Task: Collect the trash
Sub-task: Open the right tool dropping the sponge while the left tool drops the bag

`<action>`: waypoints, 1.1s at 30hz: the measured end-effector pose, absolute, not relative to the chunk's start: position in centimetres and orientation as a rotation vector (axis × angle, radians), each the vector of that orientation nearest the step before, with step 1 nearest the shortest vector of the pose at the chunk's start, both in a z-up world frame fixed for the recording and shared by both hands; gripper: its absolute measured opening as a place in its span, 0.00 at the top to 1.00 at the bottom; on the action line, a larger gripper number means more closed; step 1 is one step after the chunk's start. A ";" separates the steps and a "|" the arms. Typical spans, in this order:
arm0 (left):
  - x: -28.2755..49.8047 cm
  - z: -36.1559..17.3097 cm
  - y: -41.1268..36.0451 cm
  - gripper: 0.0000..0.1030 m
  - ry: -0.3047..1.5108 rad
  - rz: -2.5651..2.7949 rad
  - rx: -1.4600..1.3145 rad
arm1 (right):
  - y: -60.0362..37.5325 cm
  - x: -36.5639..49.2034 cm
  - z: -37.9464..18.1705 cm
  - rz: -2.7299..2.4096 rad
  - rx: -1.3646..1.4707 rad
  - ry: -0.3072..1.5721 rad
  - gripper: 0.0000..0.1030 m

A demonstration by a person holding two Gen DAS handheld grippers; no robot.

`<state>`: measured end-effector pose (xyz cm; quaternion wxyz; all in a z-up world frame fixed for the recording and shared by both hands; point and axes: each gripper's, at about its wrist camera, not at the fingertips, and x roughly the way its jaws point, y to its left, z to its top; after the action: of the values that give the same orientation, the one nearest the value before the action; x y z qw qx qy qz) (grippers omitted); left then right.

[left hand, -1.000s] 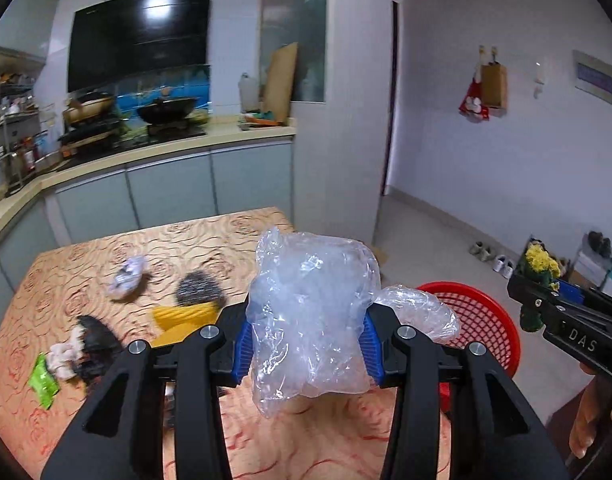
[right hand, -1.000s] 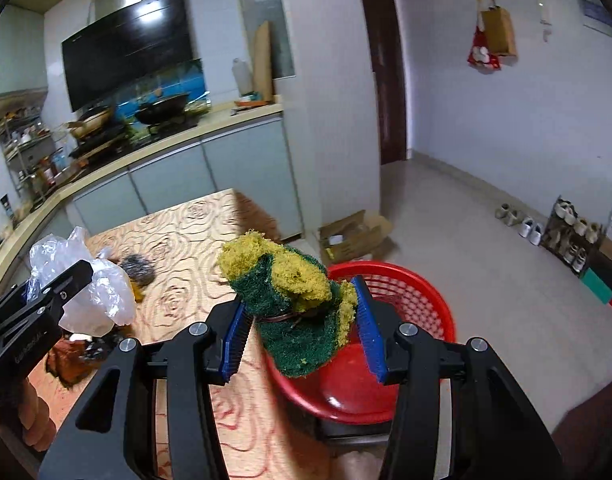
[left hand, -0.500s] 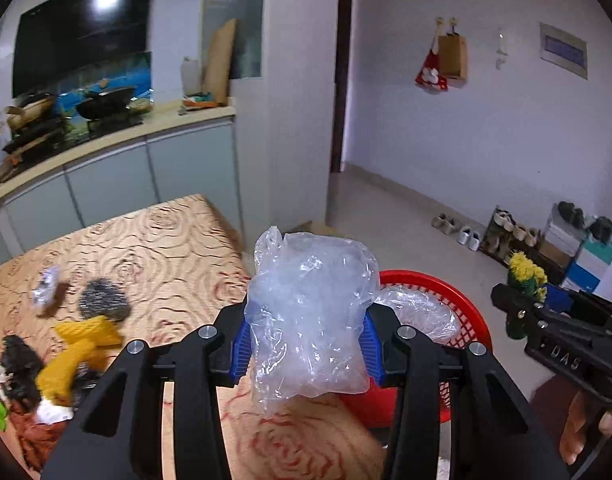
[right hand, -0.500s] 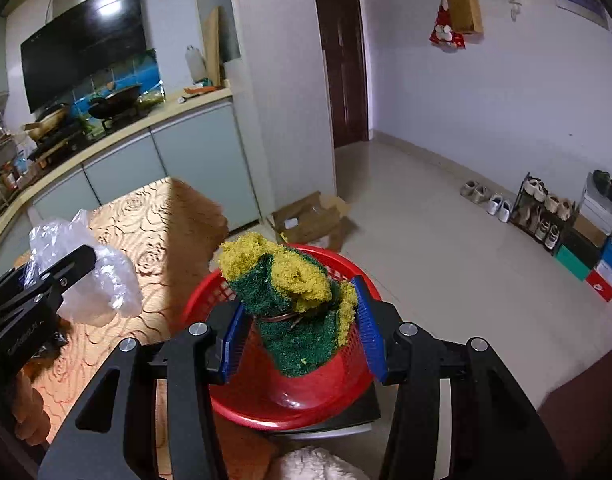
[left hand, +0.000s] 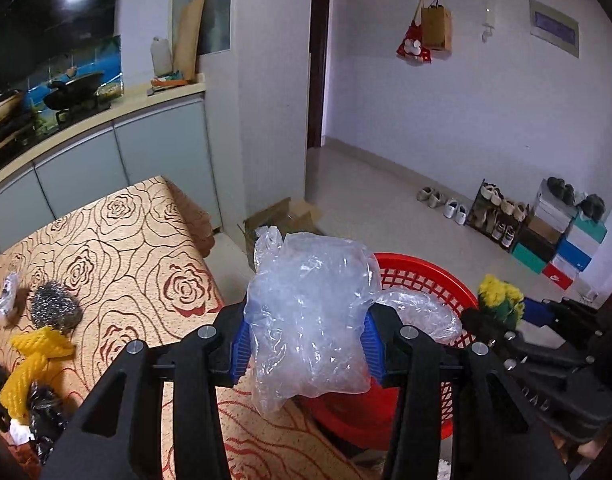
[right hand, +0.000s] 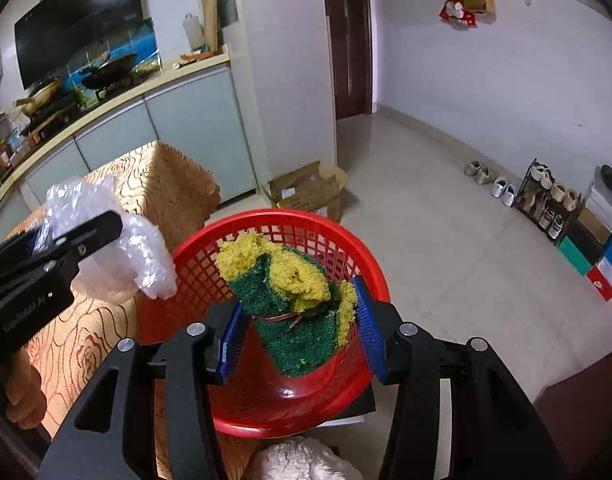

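Both grippers were black plastic w/ blue ribbed pads and silver screw heads on the finger arms. Left gripper point(left hand: 306, 348) showed faint raised lettering along its side body; right gripper point(right hand: 297, 336) looked the same build.

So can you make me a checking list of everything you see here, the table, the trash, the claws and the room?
Surface: rose-patterned orange tablecloth.
Job's things: round red plastic mesh basket, nothing seen inside.
Clutter: steel wool ball, yellow cloth, black scraps.
Claws: left claw holds crumpled clear plastic bag; right claw holds yellow-green scrub sponge over basket.
Cables: nothing seen.
Surroundings: kitchen counter, cardboard box, shoe rack.
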<state>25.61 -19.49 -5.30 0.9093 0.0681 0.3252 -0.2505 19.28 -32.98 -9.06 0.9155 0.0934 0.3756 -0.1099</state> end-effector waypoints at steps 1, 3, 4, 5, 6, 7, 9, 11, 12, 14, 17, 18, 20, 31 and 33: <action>25.7 -5.3 -19.6 0.57 0.673 -0.519 0.141 | -32.9 19.3 -9.2 -0.225 0.192 0.776 0.54; 25.9 -5.6 -19.8 0.56 0.680 -0.524 0.143 | -32.9 19.3 -9.5 -0.221 0.194 0.785 0.54; 26.0 -5.7 -19.9 0.55 0.687 -0.528 0.141 | -32.9 19.4 -9.6 -0.216 0.193 0.792 0.54; 26.1 -5.8 -20.1 0.55 0.693 -0.534 0.140 | -32.8 19.5 -9.7 -0.212 0.192 0.798 0.54; 26.1 -5.9 -20.3 0.54 0.696 -0.538 0.141 | -32.7 19.5 -9.9 -0.208 0.189 0.804 0.54; 26.2 -5.9 -20.4 0.53 0.699 -0.542 0.143 | -32.6 19.7 -10.0 -0.203 0.188 0.809 0.54; 26.3 -5.9 -20.9 0.50 0.703 -0.554 0.149 | -32.5 19.8 -10.3 -0.194 0.188 0.817 0.53; 26.4 -5.9 -21.2 0.48 0.703 -0.563 0.155 | -32.4 19.8 -10.5 -0.187 0.193 0.822 0.51; 26.4 -5.9 -21.4 0.45 0.702 -0.565 0.156 | -32.4 19.8 -10.5 -0.184 0.197 0.823 0.50; 26.4 -5.8 -21.5 0.41 0.702 -0.570 0.157 | -32.5 19.6 -10.5 -0.177 0.213 0.818 0.40; 26.5 -5.8 -21.4 0.35 0.709 -0.579 0.145 | -32.7 19.2 -10.3 -0.178 0.226 0.804 0.34; 26.6 -5.8 -21.4 0.34 0.712 -0.580 0.142 | -32.7 19.1 -10.3 -0.177 0.227 0.804 0.34; 26.7 -5.7 -21.2 0.32 0.717 -0.582 0.133 | -32.8 19.0 -10.2 -0.176 0.236 0.800 0.34; 26.0 -4.6 -20.0 0.24 0.693 -0.581 0.112 | -33.6 17.9 -8.9 -0.209 0.290 0.756 0.34; 25.6 -4.2 -19.6 0.24 0.672 -0.573 0.114 | -33.5 17.6 -8.4 -0.221 0.282 0.738 0.34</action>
<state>25.57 -19.57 -4.17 0.9026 0.0550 0.3250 -0.2769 17.63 -33.49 -8.36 0.9171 0.1369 0.3587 -0.1074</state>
